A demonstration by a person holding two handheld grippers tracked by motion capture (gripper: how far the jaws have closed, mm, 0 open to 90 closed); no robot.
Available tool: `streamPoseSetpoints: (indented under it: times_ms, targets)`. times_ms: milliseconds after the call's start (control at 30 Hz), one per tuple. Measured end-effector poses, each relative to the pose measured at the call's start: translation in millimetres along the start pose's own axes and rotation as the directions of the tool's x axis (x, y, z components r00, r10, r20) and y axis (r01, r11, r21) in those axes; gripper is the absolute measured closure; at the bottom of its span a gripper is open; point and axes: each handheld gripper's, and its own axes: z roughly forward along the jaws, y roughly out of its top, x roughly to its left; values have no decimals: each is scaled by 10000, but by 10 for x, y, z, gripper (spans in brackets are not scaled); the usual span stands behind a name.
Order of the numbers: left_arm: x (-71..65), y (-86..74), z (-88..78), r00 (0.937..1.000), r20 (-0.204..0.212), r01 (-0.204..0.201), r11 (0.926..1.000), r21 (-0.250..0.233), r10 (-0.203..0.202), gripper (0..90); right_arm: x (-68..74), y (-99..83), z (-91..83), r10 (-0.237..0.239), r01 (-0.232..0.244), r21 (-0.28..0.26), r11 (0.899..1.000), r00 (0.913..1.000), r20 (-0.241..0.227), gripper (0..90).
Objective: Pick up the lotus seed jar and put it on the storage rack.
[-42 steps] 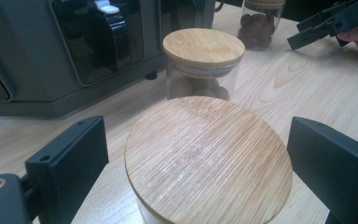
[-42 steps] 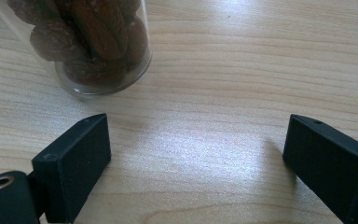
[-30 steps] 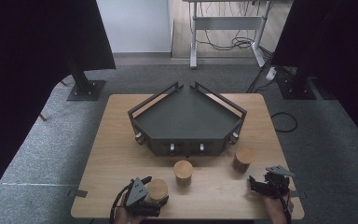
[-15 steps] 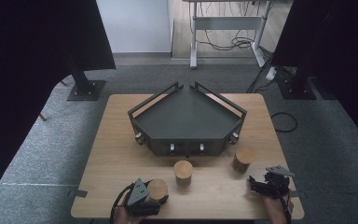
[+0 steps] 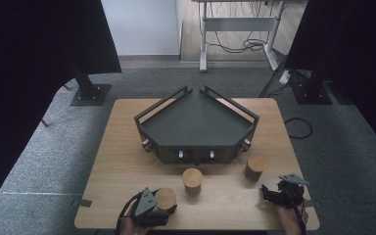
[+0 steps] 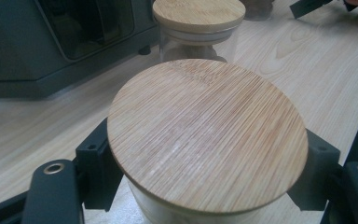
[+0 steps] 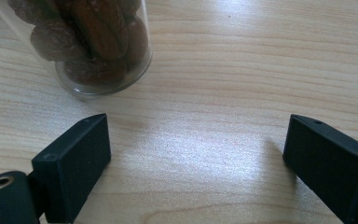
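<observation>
Three glass jars with round bamboo lids stand on the wooden table in front of a dark tray. My left gripper [image 5: 165, 204] [image 6: 207, 175] is shut on the near-left jar [image 5: 165, 197] [image 6: 205, 135]; both black pads press its sides just under the lid. The middle jar [image 5: 192, 178] [image 6: 198, 14] stands a little beyond it. My right gripper [image 5: 270, 194] [image 7: 196, 144] is open over bare wood near the front right edge. The right jar [image 5: 256, 166] [image 7: 93, 42], holding brown dried fruit, is just ahead of its left jaw and apart from it.
The dark five-sided tray [image 5: 196, 152] [image 6: 28, 51] with raised rails sits at the table's middle, behind the jars. The table's front edge runs close under both hands. Black stands and cables are on the grey floor beyond the table.
The left gripper's jaws have drawn in against the near-left jar. Neither hand has shifted, and the right gripper stays as it was.
</observation>
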Motion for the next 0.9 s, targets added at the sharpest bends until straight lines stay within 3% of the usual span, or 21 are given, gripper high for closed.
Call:
streamPoseSetpoints:
  times_ms: [467,900]
  targets:
    - [-12,7,-90,9999,-87,109,9985,-537,-114,255,0,0,0,-4,4,2,10000,10000,-1,68]
    - [48,63,-160,9984,-199,500,9931,-1060,-523,255,0,0,0,-5,5,1,10000,10000,1,68]
